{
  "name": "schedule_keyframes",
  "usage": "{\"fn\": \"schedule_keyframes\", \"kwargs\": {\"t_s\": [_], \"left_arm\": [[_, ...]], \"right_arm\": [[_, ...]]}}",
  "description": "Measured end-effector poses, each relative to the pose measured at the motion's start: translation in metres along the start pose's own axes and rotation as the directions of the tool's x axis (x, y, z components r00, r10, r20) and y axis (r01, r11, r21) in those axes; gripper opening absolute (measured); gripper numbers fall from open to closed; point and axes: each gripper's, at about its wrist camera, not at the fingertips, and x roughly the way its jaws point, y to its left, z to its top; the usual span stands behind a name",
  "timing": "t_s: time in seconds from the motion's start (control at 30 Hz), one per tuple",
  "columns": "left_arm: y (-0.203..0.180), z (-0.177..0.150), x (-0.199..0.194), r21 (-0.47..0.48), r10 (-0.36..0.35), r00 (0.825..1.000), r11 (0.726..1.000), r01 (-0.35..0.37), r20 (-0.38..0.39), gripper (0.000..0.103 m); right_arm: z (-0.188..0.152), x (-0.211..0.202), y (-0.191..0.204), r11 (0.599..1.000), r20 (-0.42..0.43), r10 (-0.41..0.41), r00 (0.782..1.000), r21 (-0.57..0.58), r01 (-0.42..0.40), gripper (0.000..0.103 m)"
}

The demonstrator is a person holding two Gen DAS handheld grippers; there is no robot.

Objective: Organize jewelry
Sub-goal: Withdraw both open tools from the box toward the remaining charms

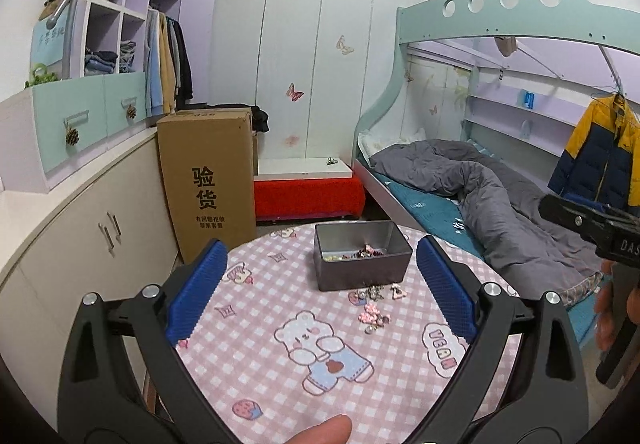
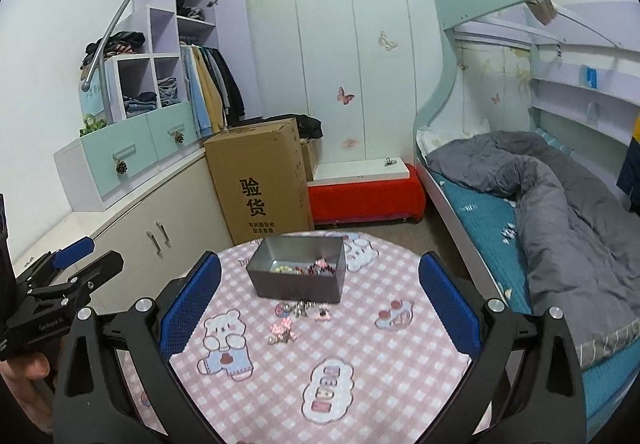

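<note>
A dark grey metal box (image 1: 362,258) stands on the far part of a round table with a pink checked cloth (image 1: 260,344); it also shows in the right wrist view (image 2: 298,272). Several jewelry pieces lie inside it. More pieces lie loose on the cloth just in front of the box (image 1: 374,292) (image 2: 302,310), and a pink flower piece (image 1: 370,314) (image 2: 282,330) lies nearer. My left gripper (image 1: 320,284) is open and empty, above the table's near side. My right gripper (image 2: 320,292) is open and empty, likewise short of the loose pieces.
A tall cardboard box (image 1: 208,180) stands beyond the table on the left beside beige cabinets (image 1: 92,236). A red bench (image 1: 308,196) is behind. A bunk bed with a grey duvet (image 1: 500,204) runs along the right.
</note>
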Motion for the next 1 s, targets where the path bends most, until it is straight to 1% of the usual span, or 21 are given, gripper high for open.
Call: {"fn": "schedule_keyframes", "kwargs": {"t_s": [0.23,0.33,0.6,0.87,1.0], "left_arm": [[0.005,-0.024,-0.006,-0.029,0.009,1.0,1.0,-0.01,-0.024,0.094],[0.005,-0.031,-0.007,-0.025,0.025,0.999,0.999,-0.025,-0.035,0.094],[0.002,-0.047,0.0,-0.014,0.035,0.997,0.999,-0.036,-0.075,0.094],[-0.006,-0.075,0.037,0.034,0.032,0.983,0.999,-0.026,-0.179,0.094],[-0.02,-0.091,0.069,0.098,0.022,0.967,0.995,0.003,-0.253,0.094]], "right_arm": [[-0.038,-0.005,-0.001,0.999,-0.053,-0.011,0.999,0.036,0.013,0.095],[-0.044,-0.002,0.002,0.999,-0.069,-0.035,0.997,0.032,0.038,0.095],[-0.06,0.009,0.007,0.999,-0.104,-0.037,0.994,0.021,0.039,0.095],[-0.074,0.027,0.003,0.998,-0.163,-0.054,0.985,0.009,0.056,0.095],[-0.082,0.034,-0.002,0.998,-0.187,-0.052,0.981,0.012,0.055,0.095]]}}
